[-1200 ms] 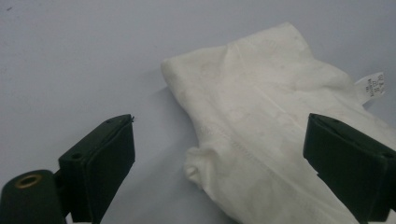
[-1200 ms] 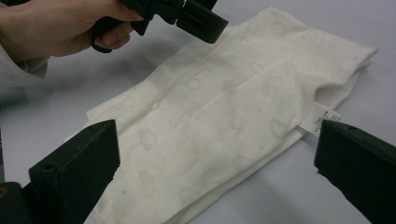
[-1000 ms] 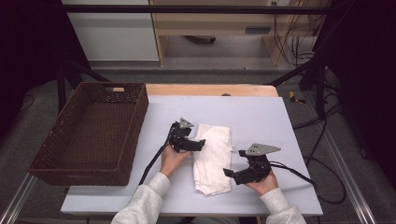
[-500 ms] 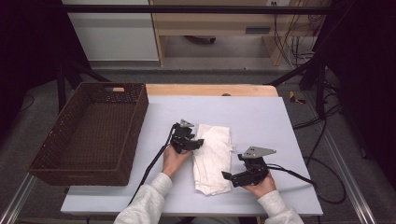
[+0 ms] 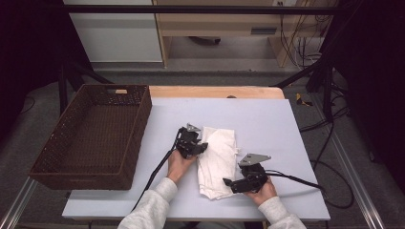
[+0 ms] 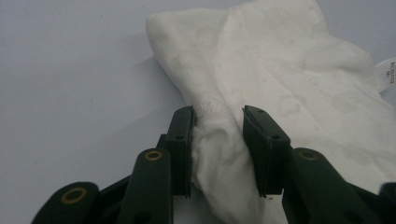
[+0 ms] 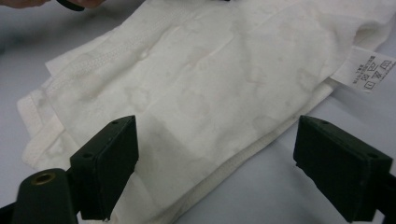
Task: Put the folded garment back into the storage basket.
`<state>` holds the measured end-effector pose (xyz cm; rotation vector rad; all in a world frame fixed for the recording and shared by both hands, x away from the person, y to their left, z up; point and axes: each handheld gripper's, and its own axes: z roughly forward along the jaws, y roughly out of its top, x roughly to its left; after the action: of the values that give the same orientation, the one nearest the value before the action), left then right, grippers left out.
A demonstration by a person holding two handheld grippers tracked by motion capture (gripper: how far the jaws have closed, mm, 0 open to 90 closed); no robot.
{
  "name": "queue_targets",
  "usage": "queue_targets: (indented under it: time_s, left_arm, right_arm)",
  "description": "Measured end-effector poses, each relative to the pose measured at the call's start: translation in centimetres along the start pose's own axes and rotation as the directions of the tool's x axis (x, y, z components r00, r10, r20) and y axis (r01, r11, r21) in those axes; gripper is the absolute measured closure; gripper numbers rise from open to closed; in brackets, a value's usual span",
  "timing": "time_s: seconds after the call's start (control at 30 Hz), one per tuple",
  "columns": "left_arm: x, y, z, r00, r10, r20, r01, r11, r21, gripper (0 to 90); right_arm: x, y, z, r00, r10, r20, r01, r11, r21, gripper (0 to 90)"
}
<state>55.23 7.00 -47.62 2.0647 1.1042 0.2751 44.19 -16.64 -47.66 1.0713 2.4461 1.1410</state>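
The white cloth lay folded on the pale counter, just right of the empty brown wicker basket and between the person's two hands. The left gripper had just been closing, and in the left gripper view its black jaws pinched a bunched fold at the cloth's left edge — a hold on the side nearest the basket, probably so that the edge could be lifted without the fold slipping apart. The right gripper sat at the cloth's near right corner; its jaws had just been narrowing, yet in the right gripper view they stood wide apart, straddling the hemmed edge without pressing on it — released, holding nothing. A care label stuck out from the far edge. Judging by this pairing, the right side looked set to take a matching hold.
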Motion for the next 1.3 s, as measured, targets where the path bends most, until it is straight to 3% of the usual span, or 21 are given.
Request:
queue_targets:
  time_s: [0.4, 0.43, 0.73, 0.83, 1.0, 1.13, 1.3]
  left_arm:
    - [-0.45, -0.01, -0.02, 0.9999, -0.002, -0.017, 0.002, 1.0000, 0.003, 72.1]
    - [-0.49, -0.05, -0.03, 0.9998, -0.001, -0.018, 0.001, 1.0000, 0.001, 72.3]
    - [-0.50, -0.26, -0.04, 0.9998, -0.008, -0.017, 0.008, 0.9999, -0.013, 73.0]
    - [-0.50, -0.27, -0.04, 0.9998, -0.006, -0.017, 0.006, 0.9999, -0.014, 73.7]
    - [-0.50, -0.30, -0.03, 0.9999, -0.008, -0.015, 0.008, 0.9998, -0.017, 74.3]
    - [-0.48, -0.29, -0.04, 0.9999, -0.010, -0.010, 0.010, 0.9998, -0.018, 75.2]
    - [-0.40, -0.29, -0.05, 0.9999, -0.017, -0.002, 0.017, 0.9997, -0.018, 76.3]
  right_arm:
    - [0.19, -0.30, 0.50, 0.9996, 0.024, 0.012, -0.024, 0.999, 0.028, 28.9]
    - [0.28, -0.32, 0.45, 0.9997, 0.025, 0.001, -0.025, 0.999, 0.025, 34.9]
    - [0.45, -0.40, 0.34, 0.9989, 0.039, -0.027, -0.039, 0.999, 0.017, 52.8]
    - [0.45, -0.37, 0.35, 0.9971, 0.051, -0.057, -0.050, 0.999, 0.021, 64.3]
    - [0.41, -0.29, 0.38, 0.9948, 0.064, -0.079, -0.062, 0.998, 0.030, 68.8]
    - [0.33, -0.17, 0.37, 0.9934, 0.072, -0.089, -0.069, 0.997, 0.036, 80.1]
    - [0.28, -0.05, 0.33, 0.9926, 0.080, -0.092, -0.076, 0.996, 0.048, 83.3]
